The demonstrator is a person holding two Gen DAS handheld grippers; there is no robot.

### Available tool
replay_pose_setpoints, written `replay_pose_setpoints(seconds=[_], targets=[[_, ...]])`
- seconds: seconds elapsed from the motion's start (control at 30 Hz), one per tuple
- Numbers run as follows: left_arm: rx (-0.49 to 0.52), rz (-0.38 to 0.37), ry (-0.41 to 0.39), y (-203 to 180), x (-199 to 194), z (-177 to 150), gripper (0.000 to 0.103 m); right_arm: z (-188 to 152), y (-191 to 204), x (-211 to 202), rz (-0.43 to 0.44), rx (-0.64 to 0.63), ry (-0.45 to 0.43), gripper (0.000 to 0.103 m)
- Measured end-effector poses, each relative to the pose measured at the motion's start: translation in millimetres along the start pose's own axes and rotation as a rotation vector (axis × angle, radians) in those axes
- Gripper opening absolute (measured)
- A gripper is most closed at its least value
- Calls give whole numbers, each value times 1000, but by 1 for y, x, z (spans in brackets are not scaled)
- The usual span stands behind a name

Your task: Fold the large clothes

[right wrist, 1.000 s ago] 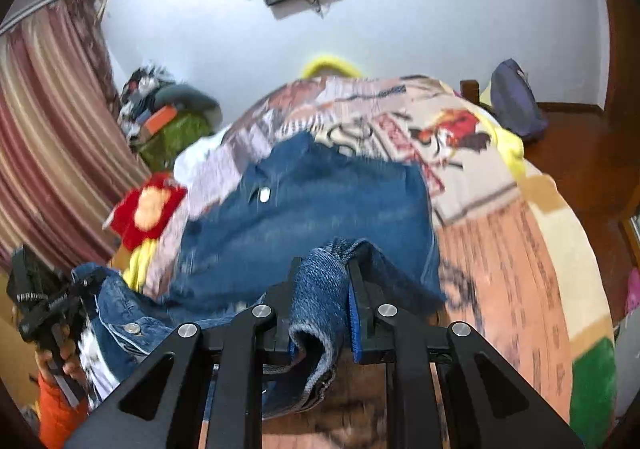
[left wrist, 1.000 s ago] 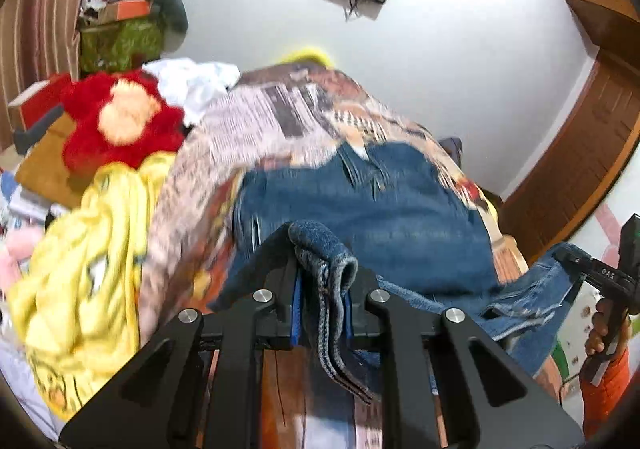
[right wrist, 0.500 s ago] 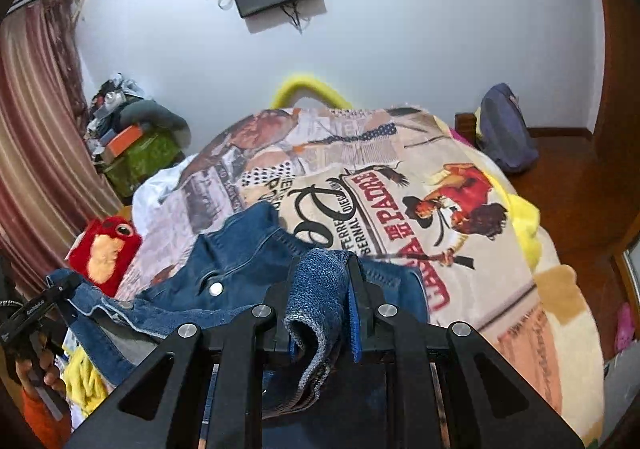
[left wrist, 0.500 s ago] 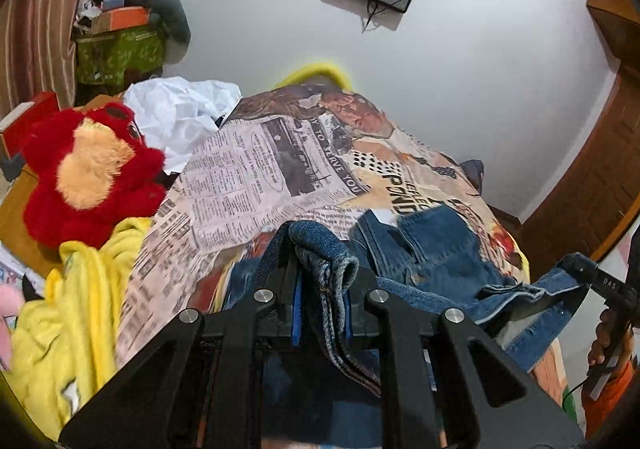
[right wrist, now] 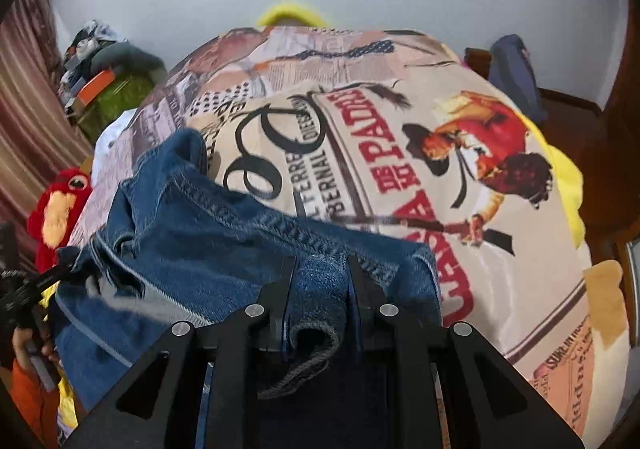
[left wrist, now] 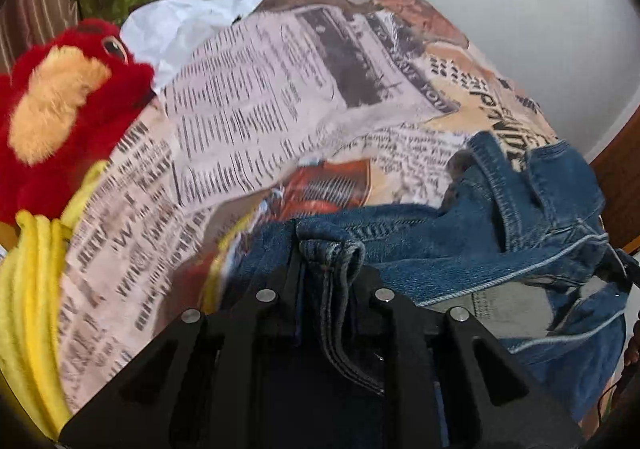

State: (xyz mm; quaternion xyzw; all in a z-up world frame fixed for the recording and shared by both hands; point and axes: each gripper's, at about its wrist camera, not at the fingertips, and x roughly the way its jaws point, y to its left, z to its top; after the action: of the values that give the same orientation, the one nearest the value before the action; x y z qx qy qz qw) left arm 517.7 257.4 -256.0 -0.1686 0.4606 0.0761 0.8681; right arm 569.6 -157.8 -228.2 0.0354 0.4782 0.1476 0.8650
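Note:
A blue denim jacket hangs stretched between my two grippers above a bed with a printed newspaper-style blanket. My left gripper is shut on a folded hem of the jacket. My right gripper is shut on another bunched edge of the jacket. The collar end of the jacket rests on the blanket ahead of both grippers. The left gripper also shows at the left edge of the right wrist view.
A red plush toy and a yellow blanket lie at the bed's left side, with a white cloth behind. A cluttered green box stands by the striped curtain. A dark bag sits by the wall on the right.
Both grippers have carried the jacket's held edge forward over the bed towards the collar, so the jacket now lies doubled up closer to the far end.

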Motion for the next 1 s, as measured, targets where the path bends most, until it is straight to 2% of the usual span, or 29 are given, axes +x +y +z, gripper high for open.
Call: replay_pose_setpoints(seconds=[0.1, 0.13, 0.2, 0.23, 0.27, 0.37, 0.4, 0.47, 0.53, 0.57, 0.63, 0.7, 0.83, 1.0], targets=[[23, 12, -7, -3, 0, -3, 19, -5, -6, -9, 6, -29, -17, 18], [38, 23, -8, -5, 0, -4, 19, -6, -7, -15, -66, -52, -43, 18], [59, 48, 0, -8, 0, -6, 19, -5, -12, -26, -285, -92, -95, 18], [74, 60, 0, -11, -1, -6, 19, -5, -18, -30, -365, -104, -108, 18], [95, 72, -3, -14, -3, -7, 19, -5, -29, -34, -402, -101, -98, 18], [157, 106, -16, -25, -13, -6, 20, -14, -54, -48, -359, -52, -60, 18], [174, 118, -14, -28, -19, -6, 25, -18, -59, -53, -342, -45, -59, 18], [194, 131, -24, -31, -33, -5, 44, -26, -62, -65, -308, -43, -60, 18], [210, 160, -71, -34, -53, -5, 87, -30, -58, -75, -280, -43, -70, 18], [218, 171, -111, -36, -66, -5, 92, -33, -56, -81, -252, -42, -78, 18], [234, 166, -175, -37, -91, -6, 94, -35, -43, -89, -194, -44, -87, 18], [248, 148, -171, -39, -107, -8, 96, -38, -31, -96, -146, -47, -95, 18], [286, 113, -112, -44, -115, -21, 98, -43, -2, -103, -32, -62, -84, 18], [371, 132, -7, -55, -88, -54, 98, -51, 29, -91, 53, -97, -15, 18]])
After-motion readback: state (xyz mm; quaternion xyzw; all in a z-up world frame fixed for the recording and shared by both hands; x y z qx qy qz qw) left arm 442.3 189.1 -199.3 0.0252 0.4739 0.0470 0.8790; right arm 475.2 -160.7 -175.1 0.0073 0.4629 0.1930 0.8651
